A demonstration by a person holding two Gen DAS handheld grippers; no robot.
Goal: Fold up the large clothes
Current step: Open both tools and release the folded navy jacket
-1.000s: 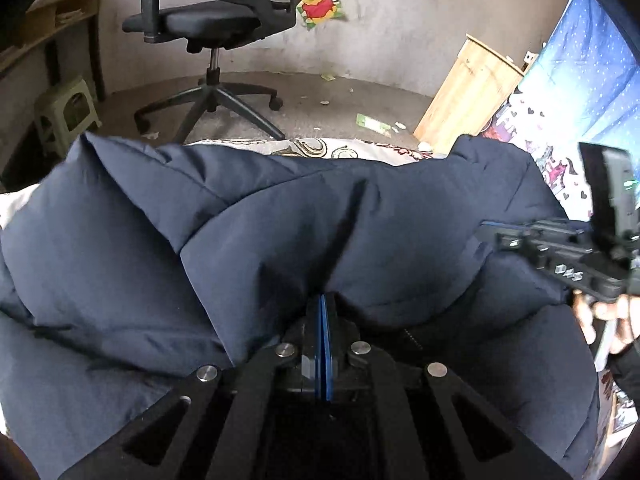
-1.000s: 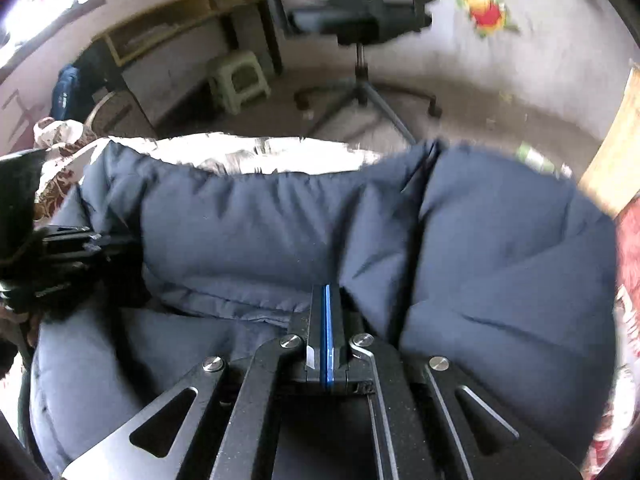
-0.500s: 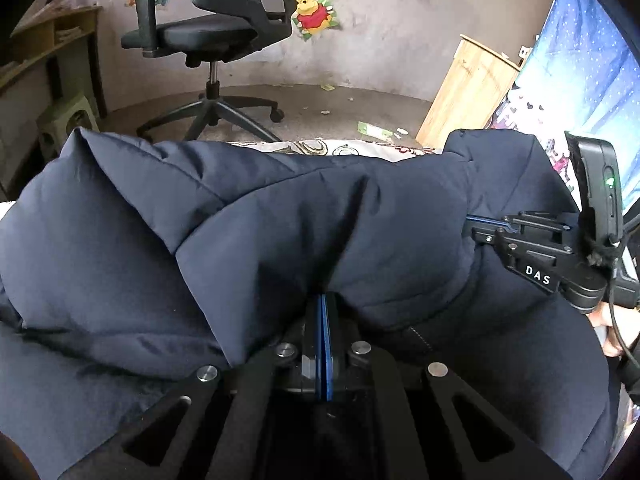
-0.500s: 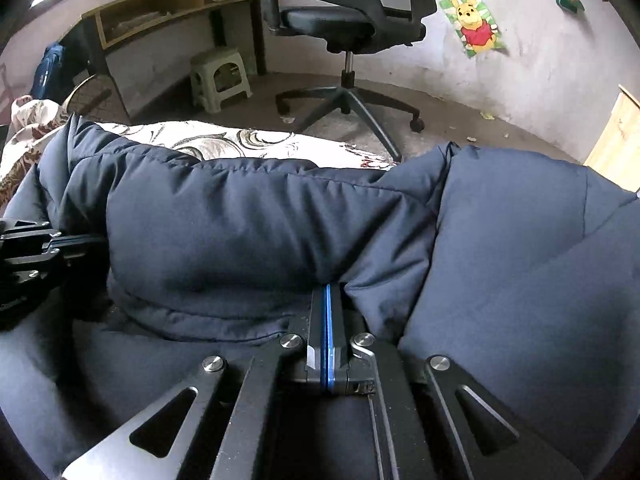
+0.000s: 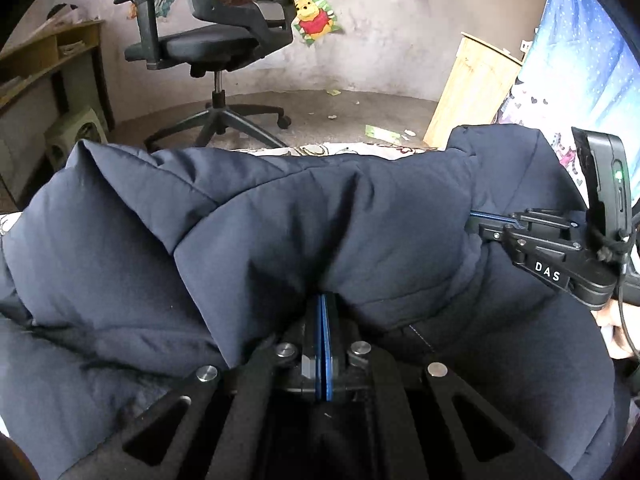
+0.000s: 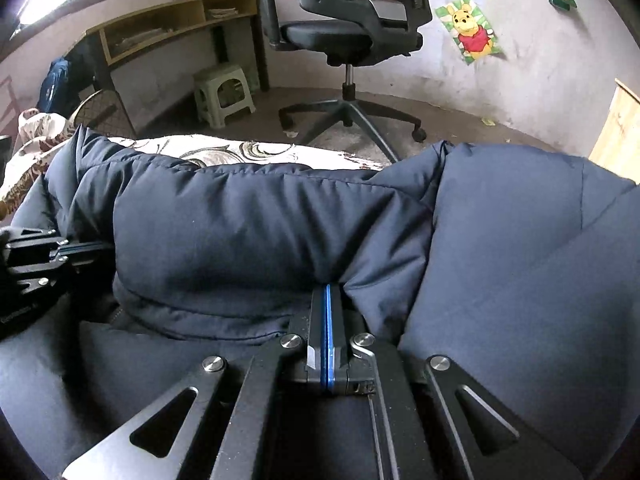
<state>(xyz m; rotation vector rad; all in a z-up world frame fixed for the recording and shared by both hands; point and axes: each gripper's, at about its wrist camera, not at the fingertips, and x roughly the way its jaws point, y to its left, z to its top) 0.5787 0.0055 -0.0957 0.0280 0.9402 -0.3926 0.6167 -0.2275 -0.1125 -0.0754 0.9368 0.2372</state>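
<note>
A big navy padded jacket [image 5: 280, 232] fills both views, its near part folded over onto itself as a thick roll [image 6: 248, 240] on a patterned bedspread [image 6: 240, 151]. My left gripper [image 5: 323, 300] is shut on a pinch of the jacket's fabric at the near edge of the fold. My right gripper [image 6: 328, 290] is likewise shut on the jacket's folded edge. In the left wrist view the right gripper [image 5: 478, 216] reaches in from the right side, a hand [image 5: 618, 332] behind it. The left gripper [image 6: 92, 246] shows at the left edge of the right wrist view.
Beyond the bed stand a black office chair [image 5: 208, 44], a pale plastic stool [image 6: 224, 94] and a wooden desk [image 6: 168, 28]. A wooden board [image 5: 468, 92] leans at the right, beside a blue starry cloth [image 5: 580, 64]. Litter lies on the bare floor [image 5: 332, 108].
The folded jacket edge has been carried a little farther over, so the roll covers more bedspread. Both grippers stay shut on the fabric, and the right gripper shows closer in the left view.
</note>
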